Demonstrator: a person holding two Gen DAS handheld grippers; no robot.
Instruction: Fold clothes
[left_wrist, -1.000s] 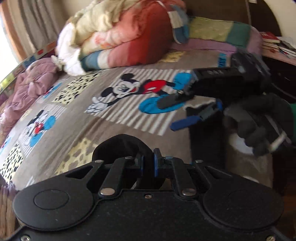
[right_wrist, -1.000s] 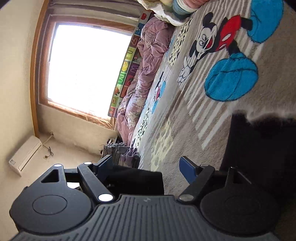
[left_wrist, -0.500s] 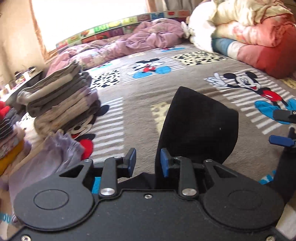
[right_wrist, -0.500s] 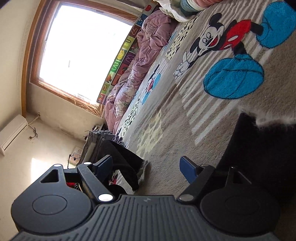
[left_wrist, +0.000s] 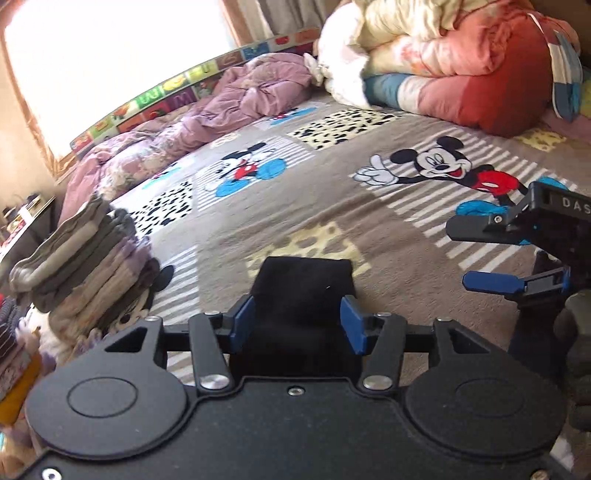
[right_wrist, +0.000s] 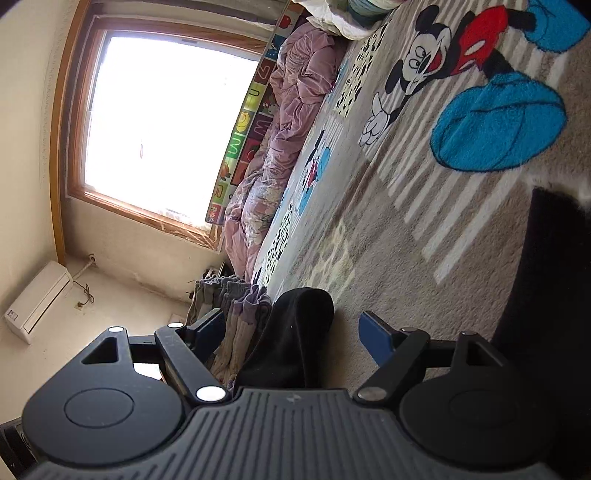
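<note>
Black garment (left_wrist: 303, 295), folded into a small dark block, lies on the Mickey Mouse blanket (left_wrist: 332, 192) at the near edge, right in front of the left gripper (left_wrist: 297, 321). Left gripper jaws are spread wide, blue pads either side of the cloth, not pinching it; whether the pads touch the fabric can't be told. Right gripper (left_wrist: 476, 254) sits to the right, near, jaws apart with nothing between them, upper finger black, lower finger blue. In the right wrist view the right gripper (right_wrist: 295, 328) is also wide open, the black garment (right_wrist: 291, 339) showing between its fingers but not clamped. Another dark cloth (right_wrist: 546, 280) lies at the right edge of that view, details unclear. Stack of folded clothes (left_wrist: 85, 262), grey and lilac, stands on the left, near. Purple crumpled quilt (left_wrist: 192, 125) runs along the far left under the window (right_wrist: 162, 122). Rolled red and cream duvet (left_wrist: 454, 62) sits far right. White wall unit (right_wrist: 37, 301) hangs below the window.
</note>
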